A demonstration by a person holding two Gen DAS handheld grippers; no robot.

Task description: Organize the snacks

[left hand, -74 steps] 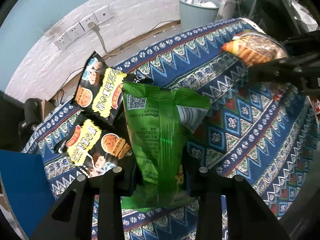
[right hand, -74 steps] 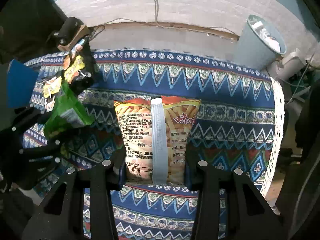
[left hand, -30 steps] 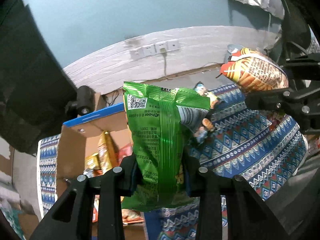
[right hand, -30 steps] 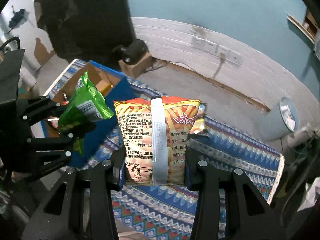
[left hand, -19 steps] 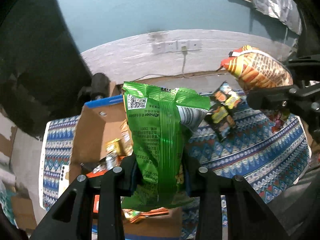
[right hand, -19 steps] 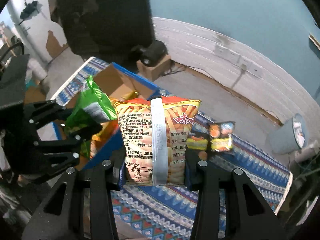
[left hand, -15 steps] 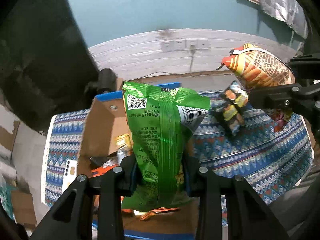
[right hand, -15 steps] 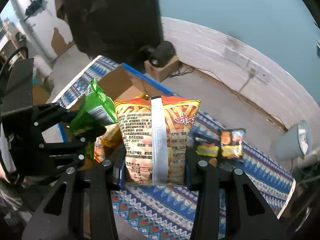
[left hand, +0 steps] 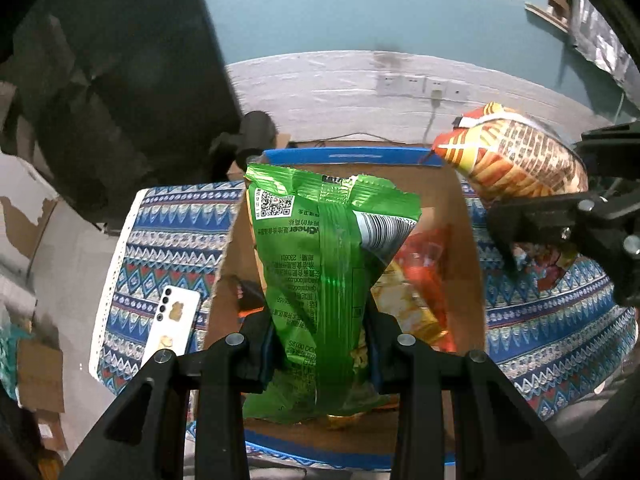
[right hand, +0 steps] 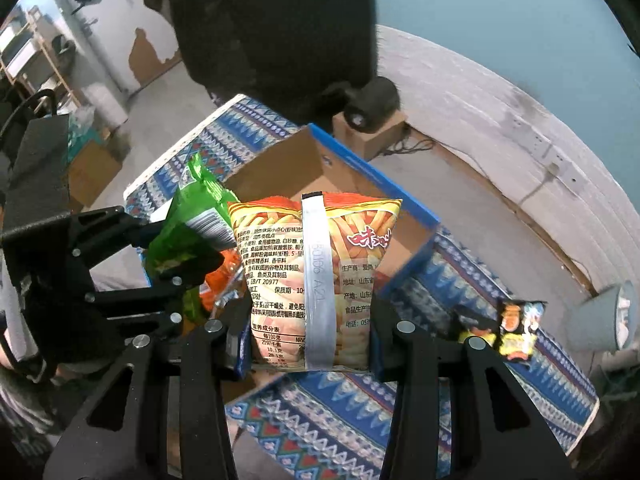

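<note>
My left gripper (left hand: pixel 320 344) is shut on a green snack bag (left hand: pixel 324 264) and holds it over an open cardboard box with a blue rim (left hand: pixel 352 155). Several orange and yellow snack packs (left hand: pixel 420 280) lie inside the box. My right gripper (right hand: pixel 310 340) is shut on an orange fries-print bag (right hand: pixel 320 276), held above the box's right side (right hand: pixel 408 216). The orange bag also shows in the left wrist view (left hand: pixel 512 156), and the green bag in the right wrist view (right hand: pixel 188 220). A black and yellow snack pack (right hand: pixel 516 328) lies on the patterned cloth.
A blue patterned cloth (left hand: pixel 168 248) covers the table. A white phone (left hand: pixel 172 324) lies left of the box. A grey bin (right hand: pixel 608 320) stands at the far right. A small brown box with a black object (right hand: pixel 370 120) sits behind the table.
Both grippers have swung left with their bags, from over the cloth to over the open box. The box now fills the middle of both views.
</note>
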